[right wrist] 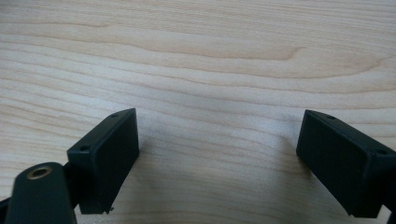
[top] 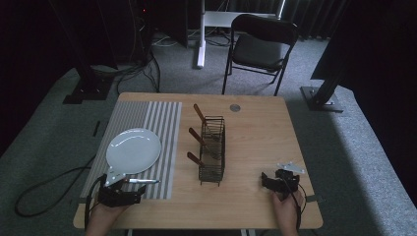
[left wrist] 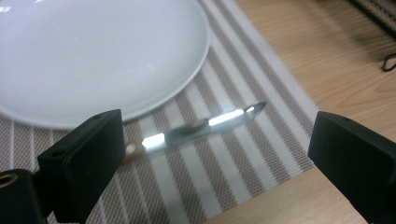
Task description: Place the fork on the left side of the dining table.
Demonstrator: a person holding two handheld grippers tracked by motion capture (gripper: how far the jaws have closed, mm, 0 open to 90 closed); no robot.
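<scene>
Obstacles: wire rack [top: 213, 150] with 3 handles mid-table; plate [top: 134, 150] on striped mat [top: 162, 123]. Bare wood right of rack.

Black left gripper [top: 129, 195], blocky jaws with screw holes, brass insert, right gripper [top: 265, 180] grey-plated, black cable

high view: fixed above the person's side, looked forward and down over the whole table [top: 255, 142], the floor and a chair [top: 263, 46] beyond. left gripper view: rode low and close, faced along its jaws onto the striped placemat [left wrist: 243, 154], the plate [left wrist: 93, 56] rim and a knife [left wrist: 205, 126]; all three shared with the high view. right gripper view: very near, faced bare tabletop [right wrist: 196, 60], shared likewise.
</scene>
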